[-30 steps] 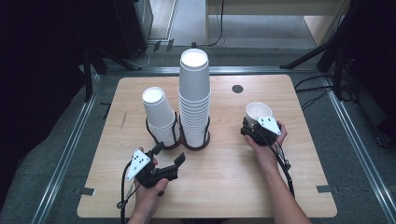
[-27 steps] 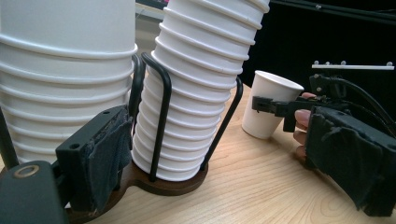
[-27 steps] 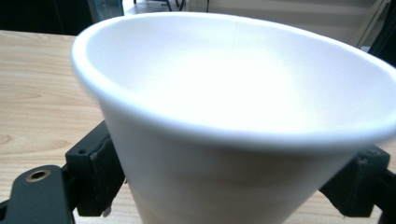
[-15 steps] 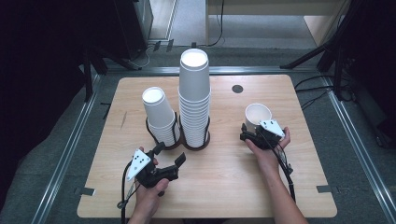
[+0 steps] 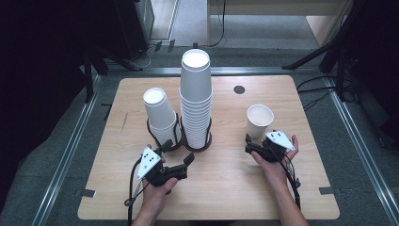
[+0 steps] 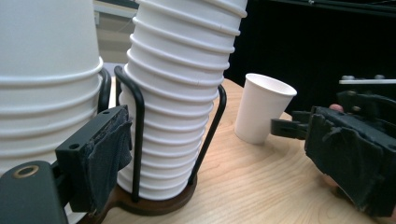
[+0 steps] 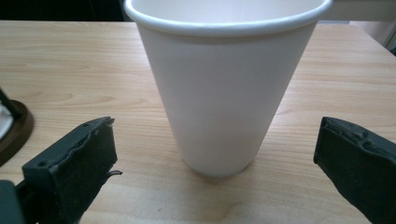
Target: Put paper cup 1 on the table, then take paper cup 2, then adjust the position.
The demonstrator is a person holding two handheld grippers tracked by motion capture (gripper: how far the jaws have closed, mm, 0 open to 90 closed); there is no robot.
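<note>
A single white paper cup (image 5: 259, 120) stands upright on the wooden table (image 5: 226, 188), right of centre. My right gripper (image 5: 248, 144) sits just in front of it, toward the person. Its jaws have just been opening, and the pads stand wide on either side of the cup (image 7: 224, 93) without touching it. My left gripper (image 5: 178, 153) is open with nothing held, pointing at the base of the cup stacks. A short stack (image 5: 160, 115) and a tall stack (image 5: 196, 99) each sit in a black wire holder (image 6: 137, 121). The lone cup (image 6: 261, 107) appears beyond the tall stack.
A black round grommet (image 5: 239, 89) lies in the tabletop behind the lone cup. Metal rails (image 5: 70, 155) run along the table's sides over dark floor. Bare wood lies between the two hands and along the front edge.
The right gripper has opened off the lone cup and drawn back toward the person; the cup stays standing. The left gripper has not moved.
</note>
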